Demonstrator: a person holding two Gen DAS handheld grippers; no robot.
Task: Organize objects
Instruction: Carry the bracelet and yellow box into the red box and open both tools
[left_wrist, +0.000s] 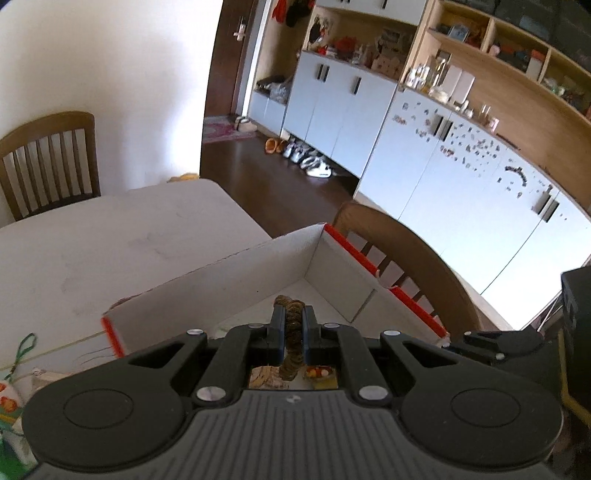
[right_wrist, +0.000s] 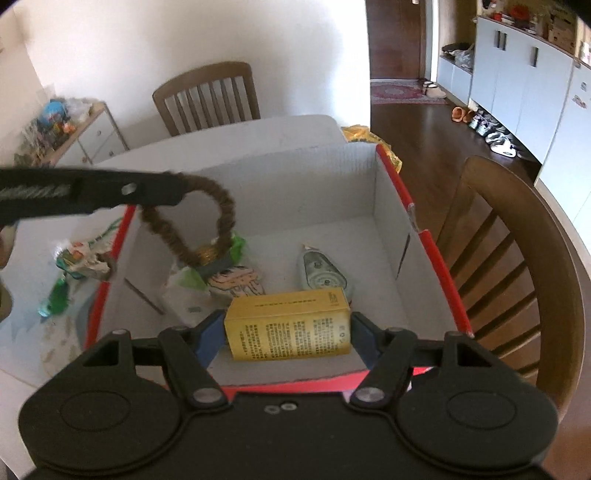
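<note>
Your left tool (right_wrist: 173, 192) is clamped on a brown braided loop (right_wrist: 207, 221), which hangs over the left side of the white, red-edged box (right_wrist: 428, 236); the loop's lower end, with a gold piece, reaches a green-and-white packet (right_wrist: 192, 277) inside. Your right tool (right_wrist: 288, 332) grips a yellow carton (right_wrist: 288, 325) with printed text, lying on its side above the box's near end. On the box floor lie a correction-tape dispenser (right_wrist: 321, 273) and a cartoon-figure card (right_wrist: 236, 284). A small green-tasselled charm (right_wrist: 74, 266) rests on the worktop (right_wrist: 258, 129) just left of the box.
</note>
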